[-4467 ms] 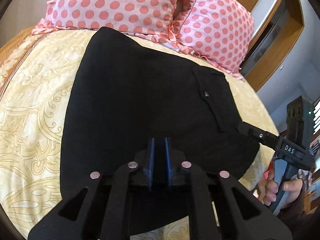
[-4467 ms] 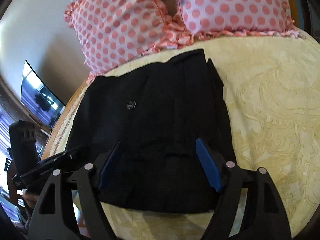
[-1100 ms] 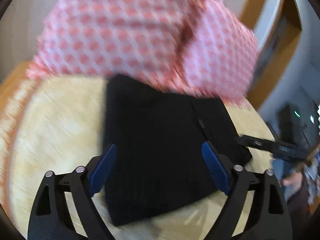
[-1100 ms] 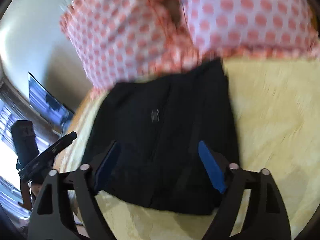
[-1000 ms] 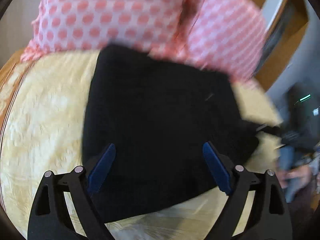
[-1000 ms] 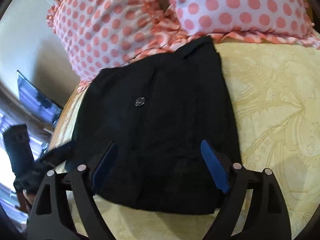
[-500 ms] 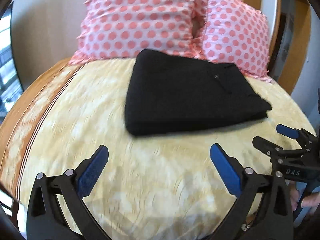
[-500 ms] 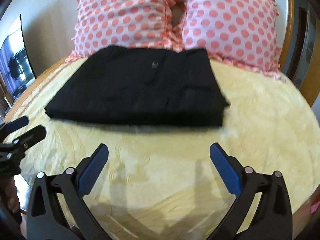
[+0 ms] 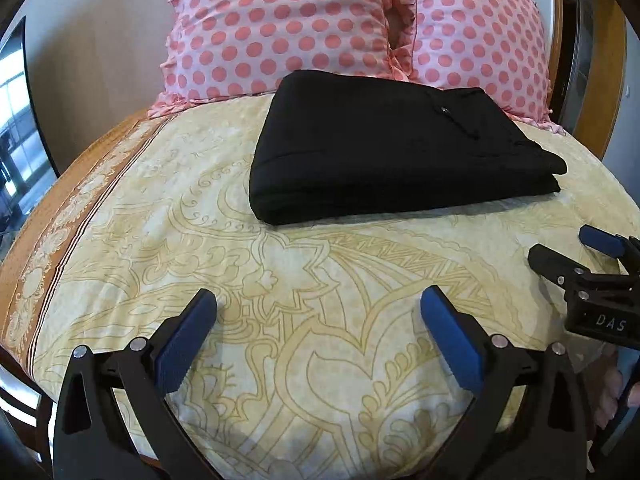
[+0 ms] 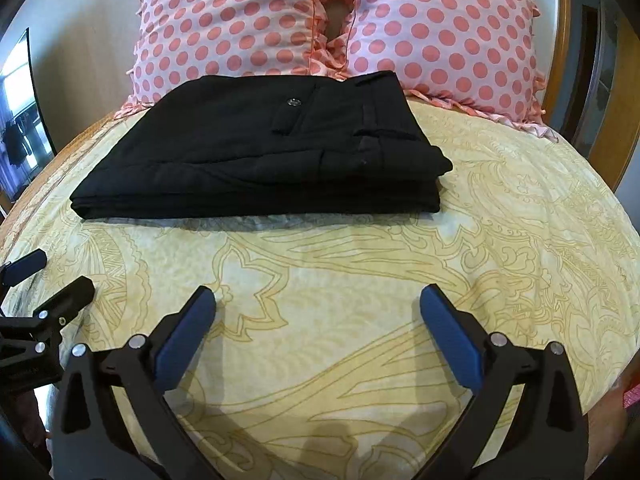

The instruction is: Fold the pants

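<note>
The black pants [image 9: 384,148] lie folded into a flat rectangle on the yellow patterned bedspread [image 9: 312,280], just in front of the pillows; they also show in the right wrist view [image 10: 264,152], button side up. My left gripper [image 9: 318,306] is open and empty, well back from the pants near the bed's front edge. My right gripper [image 10: 318,306] is open and empty too, equally far back. Each gripper shows at the edge of the other's view: the right one [image 9: 576,256], the left one [image 10: 44,280].
Two pink polka-dot pillows [image 9: 280,28] [image 10: 440,36] lean against the wall behind the pants. A wooden headboard frame [image 9: 612,80] stands at the right. The bedspread has an orange border [image 9: 68,220] along the left edge. A dark screen [image 10: 16,120] hangs at far left.
The left gripper opened and let go of the pants. Both grippers pulled back from over the pants to the near side of the bed. The pants stayed folded in place.
</note>
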Demonstrator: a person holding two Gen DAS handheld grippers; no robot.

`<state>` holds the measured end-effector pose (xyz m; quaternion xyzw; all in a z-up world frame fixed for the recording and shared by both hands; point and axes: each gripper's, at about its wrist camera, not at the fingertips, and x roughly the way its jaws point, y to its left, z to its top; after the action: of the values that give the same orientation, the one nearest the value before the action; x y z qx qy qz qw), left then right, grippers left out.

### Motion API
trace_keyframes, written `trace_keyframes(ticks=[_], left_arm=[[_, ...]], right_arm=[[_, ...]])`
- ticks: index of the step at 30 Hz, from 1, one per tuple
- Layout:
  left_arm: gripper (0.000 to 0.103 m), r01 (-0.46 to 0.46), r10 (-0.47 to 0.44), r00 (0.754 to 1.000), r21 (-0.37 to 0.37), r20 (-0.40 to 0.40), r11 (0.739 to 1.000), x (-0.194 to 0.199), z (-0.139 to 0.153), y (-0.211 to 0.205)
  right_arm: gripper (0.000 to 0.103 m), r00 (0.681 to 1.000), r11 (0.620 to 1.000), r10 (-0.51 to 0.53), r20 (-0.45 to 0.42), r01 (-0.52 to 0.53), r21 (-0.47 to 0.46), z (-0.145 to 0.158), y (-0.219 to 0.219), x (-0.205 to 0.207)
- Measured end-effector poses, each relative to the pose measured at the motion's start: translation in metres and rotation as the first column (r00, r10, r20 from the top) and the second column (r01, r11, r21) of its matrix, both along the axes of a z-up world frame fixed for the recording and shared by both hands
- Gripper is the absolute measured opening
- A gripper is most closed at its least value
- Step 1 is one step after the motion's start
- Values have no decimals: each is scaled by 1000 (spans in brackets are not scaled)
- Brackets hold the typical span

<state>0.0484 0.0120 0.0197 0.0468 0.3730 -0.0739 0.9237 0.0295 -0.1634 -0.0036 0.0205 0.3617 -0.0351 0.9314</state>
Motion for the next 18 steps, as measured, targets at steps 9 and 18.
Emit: trace_keyframes(ticks=[9, 18], left_arm=[[102, -15, 15, 1000, 1, 9, 1000, 0, 0, 1], [102, -14, 14, 1000, 1, 9, 1000, 1, 0, 1]], right_arm=[[101, 1000, 1000, -10, 5, 10, -1, 1, -1, 1], [101, 1000, 1000, -9, 5, 9, -1, 1, -2, 1]])
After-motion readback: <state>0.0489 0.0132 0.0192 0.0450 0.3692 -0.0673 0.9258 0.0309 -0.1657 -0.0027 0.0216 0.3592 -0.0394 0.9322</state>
